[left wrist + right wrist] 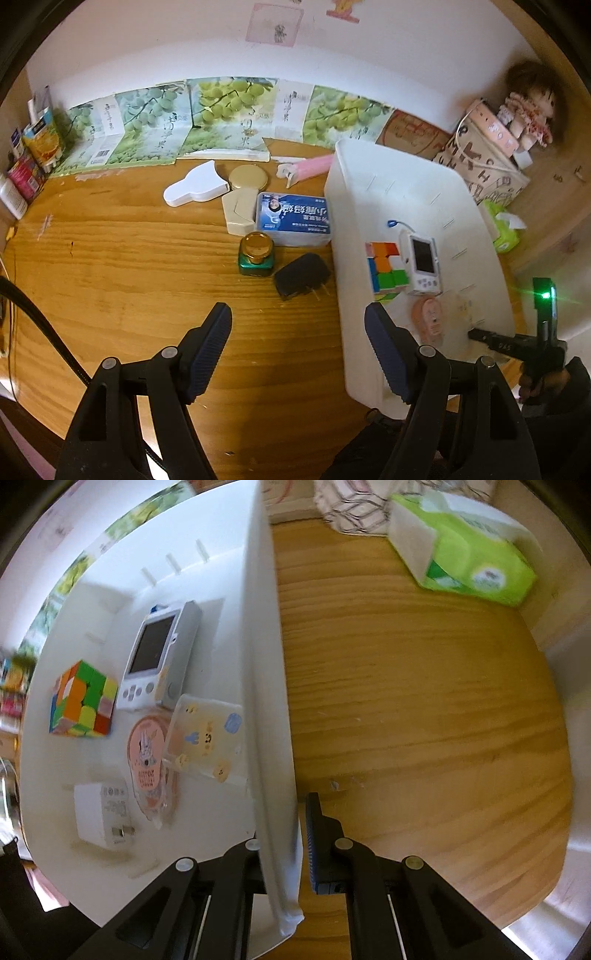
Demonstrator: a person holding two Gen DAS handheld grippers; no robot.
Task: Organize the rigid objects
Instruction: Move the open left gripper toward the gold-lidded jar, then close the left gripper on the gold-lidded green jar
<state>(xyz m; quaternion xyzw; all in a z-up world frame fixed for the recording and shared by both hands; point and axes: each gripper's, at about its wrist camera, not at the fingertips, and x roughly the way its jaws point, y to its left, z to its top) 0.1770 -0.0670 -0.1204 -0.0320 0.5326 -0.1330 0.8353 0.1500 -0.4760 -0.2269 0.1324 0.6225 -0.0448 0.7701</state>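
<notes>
A white bin (354, 177) stands on the wooden table at the right. Inside lie a colour cube (386, 269), a white handheld game console (423, 264) and a pink tag (428, 319). The right wrist view adds a white charger (101, 814) and a clear sticker box (205, 738) in the bin. My right gripper (284, 834) is shut on the bin's wall (266, 701). My left gripper (297, 347) is open and empty above the table, left of the bin. A black plug adapter (301, 275), a green jar (256, 254) and a blue box (293, 219) lie ahead of it.
A beige case (239, 214), a gold lid (247, 177), a white flat case (195, 186) and a pink item (310, 168) lie further back. Grape-print cardboard (221, 122) lines the wall. A green tissue pack (465, 554) and a doll (528, 110) sit right of the bin.
</notes>
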